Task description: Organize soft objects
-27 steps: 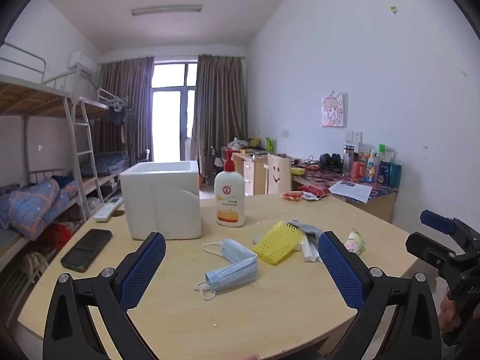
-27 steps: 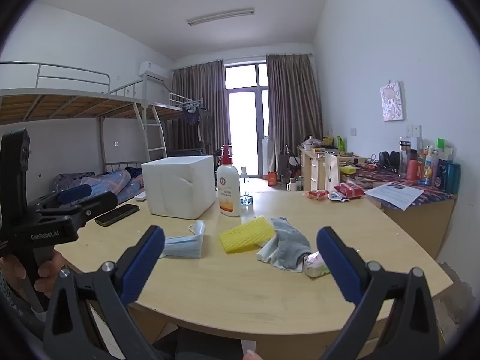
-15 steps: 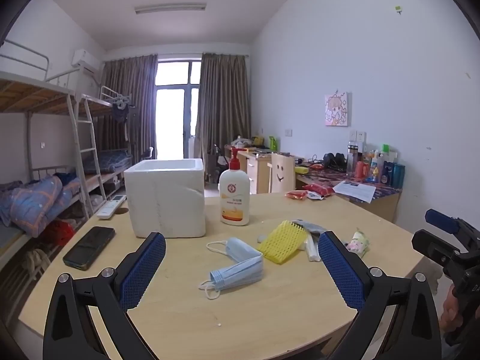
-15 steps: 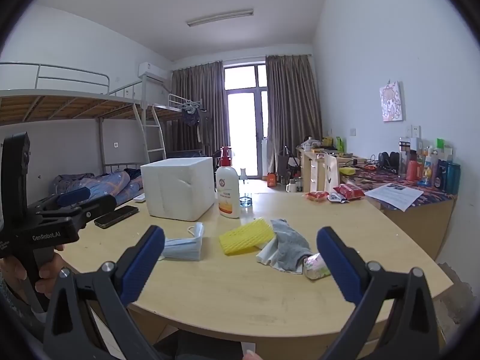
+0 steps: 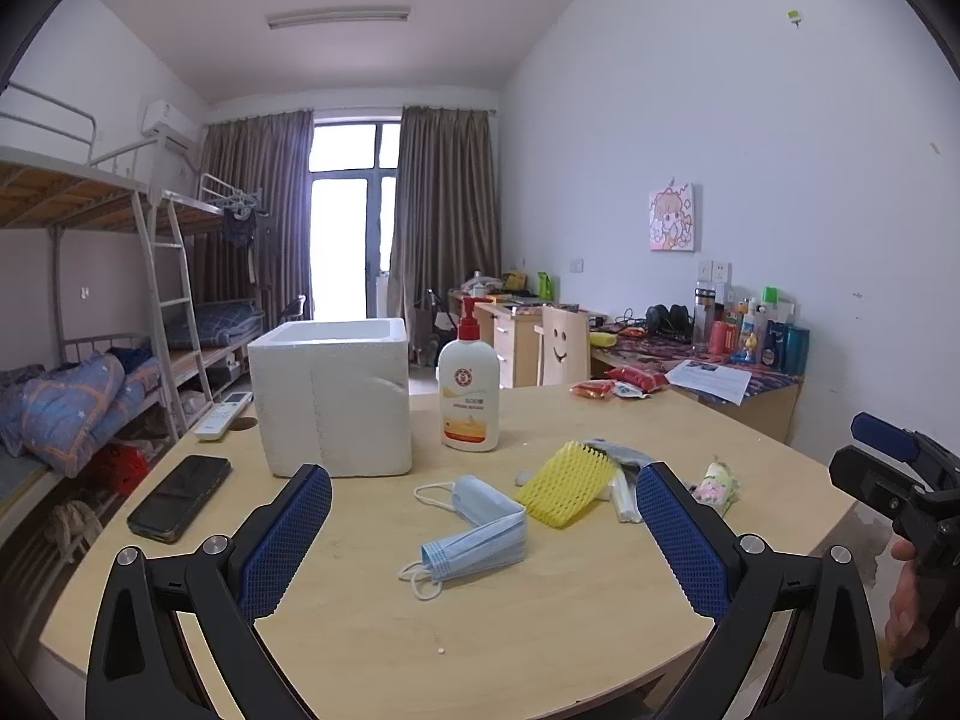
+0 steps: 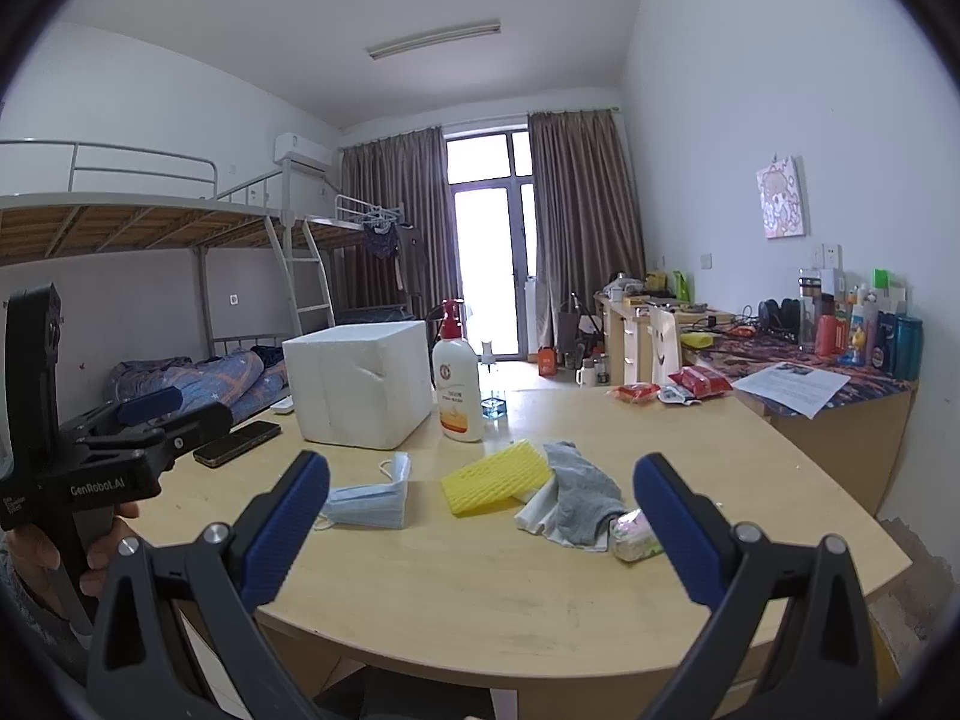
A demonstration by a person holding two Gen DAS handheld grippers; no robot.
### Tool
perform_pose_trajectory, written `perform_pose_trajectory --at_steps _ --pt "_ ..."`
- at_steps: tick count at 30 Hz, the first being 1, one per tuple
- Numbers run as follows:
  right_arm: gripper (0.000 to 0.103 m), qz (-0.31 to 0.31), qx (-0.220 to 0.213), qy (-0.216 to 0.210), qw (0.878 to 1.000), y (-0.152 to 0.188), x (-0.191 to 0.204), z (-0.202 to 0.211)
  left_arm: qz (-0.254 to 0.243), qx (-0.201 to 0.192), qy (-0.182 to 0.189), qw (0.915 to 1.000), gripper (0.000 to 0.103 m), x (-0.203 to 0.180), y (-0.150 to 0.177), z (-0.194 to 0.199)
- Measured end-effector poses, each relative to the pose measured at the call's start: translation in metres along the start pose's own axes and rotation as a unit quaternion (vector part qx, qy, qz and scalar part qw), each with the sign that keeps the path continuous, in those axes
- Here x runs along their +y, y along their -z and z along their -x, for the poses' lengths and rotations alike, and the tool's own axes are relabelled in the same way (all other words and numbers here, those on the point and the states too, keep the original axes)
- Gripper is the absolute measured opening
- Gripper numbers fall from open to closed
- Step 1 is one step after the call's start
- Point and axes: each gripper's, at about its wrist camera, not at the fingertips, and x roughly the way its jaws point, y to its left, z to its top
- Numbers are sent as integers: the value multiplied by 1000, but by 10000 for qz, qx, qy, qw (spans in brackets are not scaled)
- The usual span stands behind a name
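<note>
Soft items loose on counter (image 5: 540, 618), both sets of jaws wide, nothing held.

Blue face mask (image 5: 474, 531) lies mid-counter, yellow foam net (image 5: 567, 483) just right of it, touching grey sock (image 6: 585, 492) & a white cloth; small wrapped bundle (image 6: 633, 537) beside, poss. tissues. White foam box (image 5: 333, 396) w/ lotion bottle (image 5: 469, 390) behind. Left gripper (image 5: 480, 540) & right gripper (image 6: 480, 531) hover at near edge, apart from everything.

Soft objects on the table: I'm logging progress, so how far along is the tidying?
Nothing looks done. The mask, yellow foam net, grey cloth and small packet lie loose on the table. Left gripper and right gripper are open, empty.
</note>
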Motion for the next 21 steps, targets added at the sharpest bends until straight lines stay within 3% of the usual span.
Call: perform_pose_trajectory --at_steps 21 --pt "102 112 -4 11 9999 1 4 1 19 -41 38 10000 102 2 0 2"
